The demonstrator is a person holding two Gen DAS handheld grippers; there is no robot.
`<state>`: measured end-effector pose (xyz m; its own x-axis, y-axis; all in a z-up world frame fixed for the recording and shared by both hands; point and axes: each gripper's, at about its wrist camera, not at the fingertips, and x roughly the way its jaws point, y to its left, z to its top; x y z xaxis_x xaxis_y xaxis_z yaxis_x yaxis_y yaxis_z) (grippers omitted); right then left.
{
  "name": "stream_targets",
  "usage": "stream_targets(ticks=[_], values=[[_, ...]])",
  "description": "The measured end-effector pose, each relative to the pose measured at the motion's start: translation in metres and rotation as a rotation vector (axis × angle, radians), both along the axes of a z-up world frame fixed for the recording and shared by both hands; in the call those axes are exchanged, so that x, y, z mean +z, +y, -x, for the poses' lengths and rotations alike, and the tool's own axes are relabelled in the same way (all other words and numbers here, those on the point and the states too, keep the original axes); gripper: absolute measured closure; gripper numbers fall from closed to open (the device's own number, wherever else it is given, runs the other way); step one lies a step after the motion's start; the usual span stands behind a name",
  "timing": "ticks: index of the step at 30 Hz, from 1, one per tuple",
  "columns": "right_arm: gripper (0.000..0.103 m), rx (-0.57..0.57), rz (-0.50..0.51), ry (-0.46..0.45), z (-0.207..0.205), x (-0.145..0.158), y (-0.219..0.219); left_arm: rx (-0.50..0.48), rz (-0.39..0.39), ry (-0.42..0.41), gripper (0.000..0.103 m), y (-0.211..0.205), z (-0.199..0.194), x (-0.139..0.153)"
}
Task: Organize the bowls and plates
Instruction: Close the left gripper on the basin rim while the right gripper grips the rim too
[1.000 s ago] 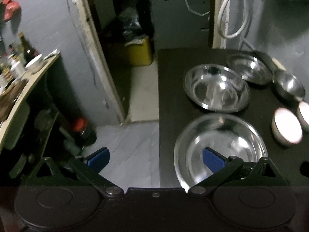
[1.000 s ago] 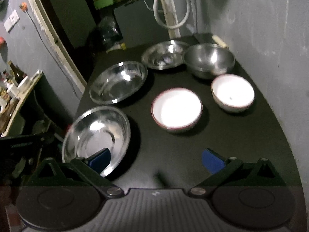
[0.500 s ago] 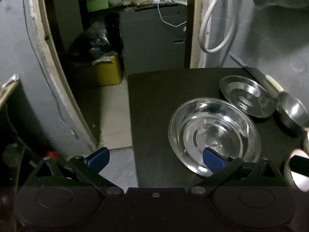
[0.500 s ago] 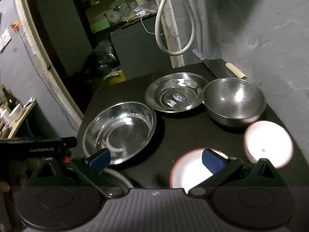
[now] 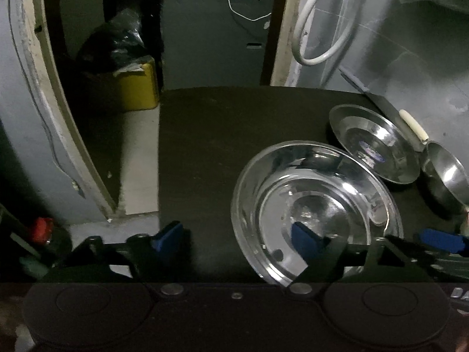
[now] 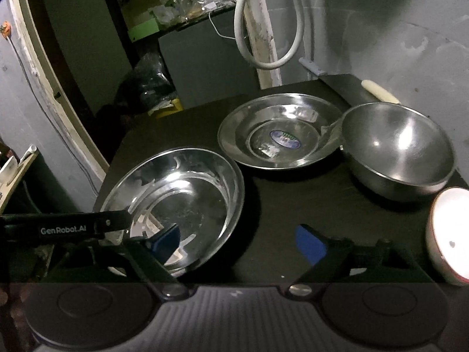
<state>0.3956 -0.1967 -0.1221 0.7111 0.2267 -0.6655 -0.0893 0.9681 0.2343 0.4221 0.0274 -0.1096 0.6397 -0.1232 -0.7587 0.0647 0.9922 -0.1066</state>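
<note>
Both hand-held grippers had advanced past the near plate to the middle steel plate [image 5: 313, 202] on the table [image 5: 222, 123]; left hand-held gripper [image 5: 237, 234] and right hand-held gripper [image 6: 237, 240] were closing, each astride its rim, clamping nothing yet.

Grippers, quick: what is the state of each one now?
Left gripper: jaws closing around the near steel plate's left rim, nothing gripped.
Right gripper: jaws closing around its right rim, nothing gripped.

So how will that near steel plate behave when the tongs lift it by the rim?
The steel plate looks thin and rigid, so probably light and unlikely to flex. Its polished, mirror-like surface suggests the rim could slip between the pads. Being wide and held at one edge, it would likely tilt downward.
</note>
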Motion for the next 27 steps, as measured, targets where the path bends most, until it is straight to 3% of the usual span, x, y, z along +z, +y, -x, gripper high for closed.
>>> stream_targets(ticks=[6,13,16,21,27], values=[[0.038,0.026,0.014,0.0,-0.008,-0.004,0.009,-0.007,0.088,0.026,0.054,0.005,-0.006,-0.005],[0.061,0.023,0.023,0.011,-0.012,-0.008,0.011,-0.013,0.114,0.028,0.072,0.005,-0.007,-0.006],[0.072,0.03,0.021,0.011,-0.013,-0.008,0.011,-0.016,0.114,0.03,0.088,0.006,-0.007,-0.007],[0.08,0.03,0.008,0.01,-0.011,-0.007,0.009,-0.013,0.109,0.024,0.089,0.006,-0.003,-0.003],[0.08,0.052,-0.014,-0.012,0.0,0.002,0.007,-0.01,0.099,-0.028,0.089,0.007,0.012,0.013]])
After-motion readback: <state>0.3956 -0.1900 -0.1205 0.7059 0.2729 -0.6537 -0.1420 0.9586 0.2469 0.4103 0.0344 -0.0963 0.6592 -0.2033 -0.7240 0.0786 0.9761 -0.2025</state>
